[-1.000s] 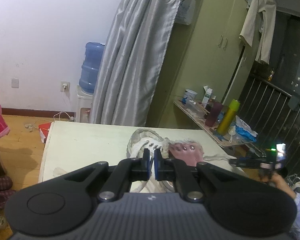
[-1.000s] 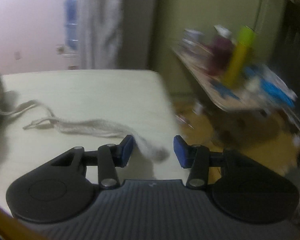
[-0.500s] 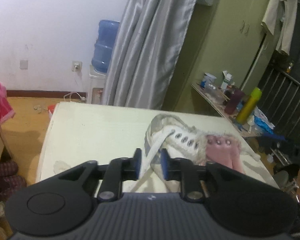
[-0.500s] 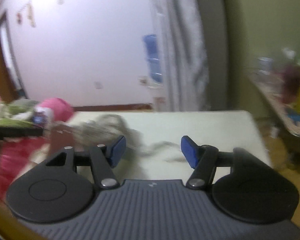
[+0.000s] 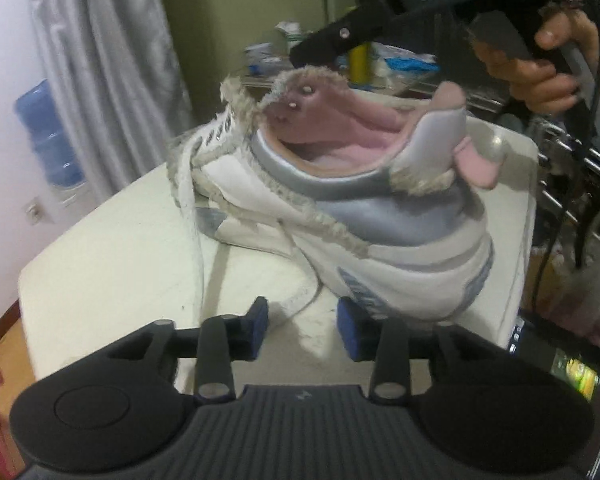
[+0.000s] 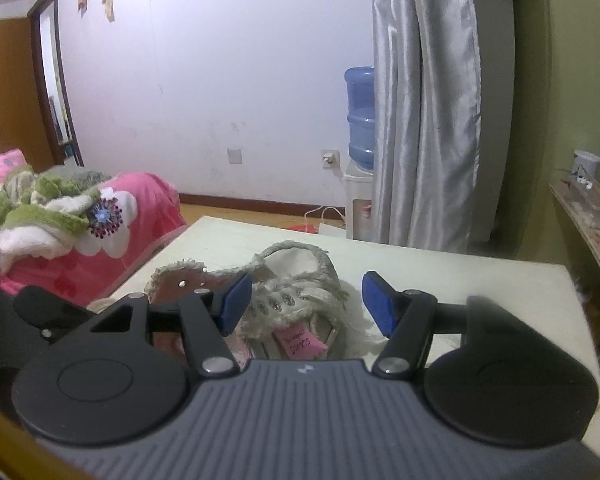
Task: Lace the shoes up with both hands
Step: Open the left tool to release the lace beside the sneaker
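The shoe (image 5: 340,208) stands on the table (image 5: 100,264), its heel nearest the left gripper (image 5: 303,328), a lace (image 5: 190,216) trailing down onto the tabletop between them. The right gripper (image 6: 306,306) hovers above the shoe's opening (held by a hand (image 5: 548,68)). Behind the table stand a curtain (image 6: 424,104) and water bottle (image 6: 359,116); a bed (image 6: 100,240) lies to its left.

A white and grey sneaker (image 5: 340,216) with a pink lining stands on the pale table (image 5: 108,264), heel to the right. Its frayed white lace (image 5: 188,208) trails down to the left gripper (image 5: 302,330), whose blue pads are spread apart with the lace end lying between them. Above the far side, a hand (image 5: 548,64) holds the right gripper (image 5: 340,42) over the tongue.
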Demonstrator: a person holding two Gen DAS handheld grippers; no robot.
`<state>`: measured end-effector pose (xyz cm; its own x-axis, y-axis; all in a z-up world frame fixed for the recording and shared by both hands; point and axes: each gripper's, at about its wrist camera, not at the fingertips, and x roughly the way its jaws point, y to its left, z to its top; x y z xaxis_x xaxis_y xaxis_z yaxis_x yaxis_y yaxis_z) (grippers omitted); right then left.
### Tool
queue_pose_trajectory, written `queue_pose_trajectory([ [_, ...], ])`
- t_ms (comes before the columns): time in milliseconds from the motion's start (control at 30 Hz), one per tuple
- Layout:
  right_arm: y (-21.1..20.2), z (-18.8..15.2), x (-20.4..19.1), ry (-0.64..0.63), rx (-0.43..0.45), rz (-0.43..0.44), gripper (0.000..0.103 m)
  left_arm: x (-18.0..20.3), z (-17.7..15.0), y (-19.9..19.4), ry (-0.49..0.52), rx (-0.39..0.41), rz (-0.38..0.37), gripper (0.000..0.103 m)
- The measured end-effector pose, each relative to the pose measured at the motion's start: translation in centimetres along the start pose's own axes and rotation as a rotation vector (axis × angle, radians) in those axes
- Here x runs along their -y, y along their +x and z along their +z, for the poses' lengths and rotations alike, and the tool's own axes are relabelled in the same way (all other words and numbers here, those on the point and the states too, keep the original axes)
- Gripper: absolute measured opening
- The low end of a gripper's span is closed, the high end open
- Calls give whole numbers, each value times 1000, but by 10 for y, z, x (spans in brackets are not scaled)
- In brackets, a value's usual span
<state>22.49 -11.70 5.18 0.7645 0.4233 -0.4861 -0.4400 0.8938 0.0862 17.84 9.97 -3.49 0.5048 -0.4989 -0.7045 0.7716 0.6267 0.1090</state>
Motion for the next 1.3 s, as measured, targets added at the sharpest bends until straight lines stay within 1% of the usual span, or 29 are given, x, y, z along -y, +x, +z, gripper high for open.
queue_pose_trajectory([
  [67,-1,-2,-3,-17,-10,-14,61,-11,0,3,18,5,-54,47],
  [133,1,-2,-4,-27,-18,-29,61,-23,0,6,20,5,-121,48],
  [200,0,-4,-4,-22,-14,-36,61,-36,-2,7,-37,18,-189,47],
  [300,-9,-8,-1,0,-5,-26,61,-55,-11,6,-162,71,-289,47],
  [367,-16,-10,2,15,0,-17,61,-63,-16,6,-206,105,-320,46],
  [400,-19,-11,3,22,2,-12,61,-64,-17,8,-207,115,-325,45],
  [467,-18,-11,0,19,1,-11,61,-68,-19,12,-206,120,-345,44],
  [533,-18,-11,-2,15,0,-10,61,-72,-21,15,-208,124,-367,46],
  [600,-17,-12,-4,12,0,-8,61,-76,-23,17,-216,125,-390,44],
  [633,-17,-12,-5,10,-1,-8,61,-78,-24,19,-220,125,-409,43],
  [700,-16,-12,-8,7,-1,-6,61,-82,-25,21,-233,125,-450,33],
  [733,-16,-12,-9,6,-1,-5,61,-84,-27,21,-248,123,-473,30],
  [767,-15,-11,-9,16,1,2,61,-85,-29,23,-259,122,-482,18],
  [800,-15,-10,-8,29,4,6,61,-86,-29,27,-270,107,-467,0],
  [900,-19,-8,-10,35,25,7,61,-92,-29,30,-307,118,-465,2],
  [967,-23,-7,-12,27,45,2,61,-87,-25,30,-281,109,-408,1],
  [1067,-27,-5,-14,25,49,15,61,-76,-18,24,-233,85,-333,2],
  [1133,-28,-5,-16,14,46,16,61,-61,-17,14,-123,70,-243,3],
  [1167,-29,-6,-17,10,49,11,61,-56,-19,8,-92,60,-212,3],
  [1233,-30,-8,-18,0,44,1,61,-53,-26,-3,-81,36,-180,3],
  [1300,-31,-10,-16,7,35,0,61,-58,-39,-19,-108,16,-165,3],
])
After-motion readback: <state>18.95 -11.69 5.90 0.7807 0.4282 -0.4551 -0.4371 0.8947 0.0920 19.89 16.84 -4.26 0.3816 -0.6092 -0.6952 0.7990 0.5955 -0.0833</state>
